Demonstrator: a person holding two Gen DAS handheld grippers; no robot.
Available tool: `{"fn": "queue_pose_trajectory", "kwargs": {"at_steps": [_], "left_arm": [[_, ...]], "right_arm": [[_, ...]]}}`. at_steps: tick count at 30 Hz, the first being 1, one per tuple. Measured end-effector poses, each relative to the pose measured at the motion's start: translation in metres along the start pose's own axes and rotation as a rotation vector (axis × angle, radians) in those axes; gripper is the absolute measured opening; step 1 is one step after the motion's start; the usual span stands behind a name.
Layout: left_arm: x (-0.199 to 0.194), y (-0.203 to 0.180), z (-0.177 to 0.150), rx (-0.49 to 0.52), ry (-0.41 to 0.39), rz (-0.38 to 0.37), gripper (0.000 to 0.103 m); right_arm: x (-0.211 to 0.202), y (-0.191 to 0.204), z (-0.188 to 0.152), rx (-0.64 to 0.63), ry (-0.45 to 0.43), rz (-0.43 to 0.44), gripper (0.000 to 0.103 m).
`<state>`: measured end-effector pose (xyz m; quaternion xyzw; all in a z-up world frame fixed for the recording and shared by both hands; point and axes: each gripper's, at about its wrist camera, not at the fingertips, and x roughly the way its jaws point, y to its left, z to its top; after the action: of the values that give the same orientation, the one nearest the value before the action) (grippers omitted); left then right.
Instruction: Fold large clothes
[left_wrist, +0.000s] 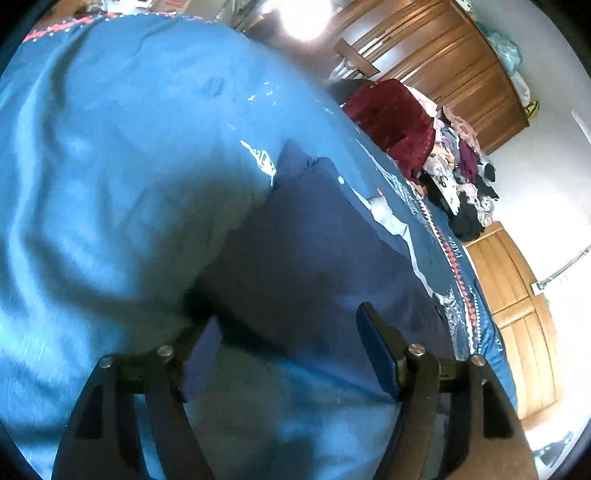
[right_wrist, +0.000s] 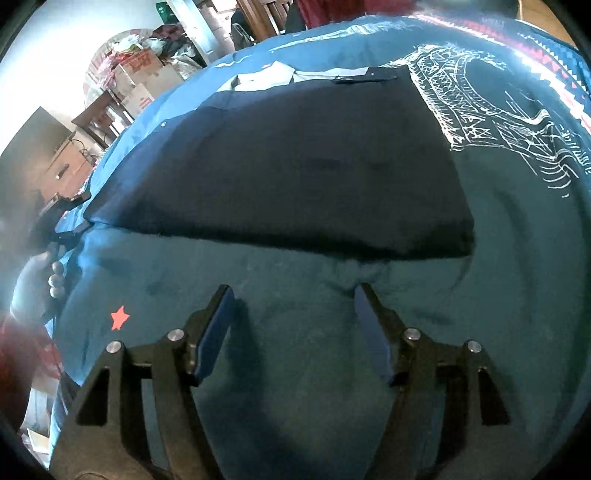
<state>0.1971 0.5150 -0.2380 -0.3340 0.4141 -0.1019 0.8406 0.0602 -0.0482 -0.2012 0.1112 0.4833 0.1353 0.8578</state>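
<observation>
navy folded garment lay flat on the blue bedspread; right gripper hovered near it, jaws wide, left gripper gaped too.

The left gripper has one finger tucked behind a blurry fold of blue cloth, so its tip is hidden. A hand at the picture's edge is blurry and cut off. The boxes have words too small to read.
</observation>
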Motion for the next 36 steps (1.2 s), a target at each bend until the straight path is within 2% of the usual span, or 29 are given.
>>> {"fn": "queue_pose_trajectory", "kwargs": {"at_steps": [3, 5, 8, 9, 12, 14, 15, 16, 18, 19, 22, 23, 25, 27, 29, 30, 33, 35, 36], "left_arm": [[0.005, -0.002, 0.004, -0.025, 0.000, 0.033, 0.081], [0.003, -0.002, 0.002, -0.049, -0.002, 0.027, 0.083], [0.010, -0.004, 0.002, -0.039, -0.009, 0.024, 0.095], [0.015, -0.006, 0.003, -0.029, -0.017, 0.010, 0.103], [0.024, -0.008, 0.007, -0.028, -0.041, 0.065, 0.102], [0.027, -0.014, 0.010, -0.011, -0.053, 0.049, 0.100], [0.027, -0.016, 0.010, -0.009, -0.063, 0.037, 0.081], [0.027, -0.019, 0.010, -0.014, -0.067, 0.043, 0.053], [0.027, -0.021, 0.006, -0.019, -0.094, 0.042, 0.031], [0.027, -0.022, 0.005, -0.013, -0.105, 0.054, 0.026], [0.030, -0.016, 0.004, -0.027, -0.128, 0.051, 0.023], [0.034, -0.011, 0.004, -0.044, -0.123, 0.038, 0.024], [0.041, 0.000, 0.006, -0.102, -0.115, 0.021, 0.032], [0.045, -0.001, 0.010, -0.083, -0.098, 0.008, 0.030], [0.044, -0.018, 0.011, 0.004, -0.109, 0.011, 0.013], [0.040, -0.037, 0.008, 0.103, -0.128, 0.033, 0.004], [0.036, -0.082, -0.005, 0.300, -0.155, 0.083, 0.006], [0.038, -0.105, -0.013, 0.402, -0.167, 0.111, 0.007], [0.038, -0.113, -0.016, 0.436, -0.170, 0.119, 0.007]], "right_arm": [[0.000, 0.004, -0.001, -0.003, 0.000, -0.004, 0.072], [0.000, 0.004, -0.002, -0.003, 0.000, -0.001, 0.073], [0.002, 0.004, -0.004, -0.010, -0.004, -0.004, 0.074], [0.002, 0.006, -0.004, -0.013, -0.005, -0.008, 0.074], [-0.004, 0.010, -0.003, -0.009, -0.010, -0.009, 0.074], [-0.010, 0.012, 0.000, 0.007, -0.010, 0.010, 0.072], [-0.016, 0.016, 0.002, 0.007, -0.018, 0.021, 0.072], [-0.021, 0.021, 0.004, -0.004, -0.029, 0.024, 0.072], [-0.028, 0.033, 0.012, -0.039, -0.048, 0.027, 0.072], [-0.030, 0.038, 0.016, -0.052, -0.054, 0.030, 0.072], [-0.031, 0.059, 0.032, -0.087, -0.063, 0.064, 0.072], [-0.030, 0.063, 0.036, -0.093, -0.065, 0.074, 0.072], [-0.026, 0.080, 0.051, -0.108, -0.066, 0.120, 0.072], [-0.017, 0.096, 0.074, -0.120, -0.069, 0.173, 0.072], [-0.008, 0.112, 0.101, -0.124, -0.078, 0.212, 0.074], [0.003, 0.123, 0.121, -0.123, -0.067, 0.251, 0.075], [0.040, 0.165, 0.175, -0.124, -0.012, 0.350, 0.081], [0.069, 0.201, 0.206, -0.150, 0.037, 0.366, 0.083], [0.093, 0.222, 0.223, -0.177, 0.095, 0.380, 0.084]]}}
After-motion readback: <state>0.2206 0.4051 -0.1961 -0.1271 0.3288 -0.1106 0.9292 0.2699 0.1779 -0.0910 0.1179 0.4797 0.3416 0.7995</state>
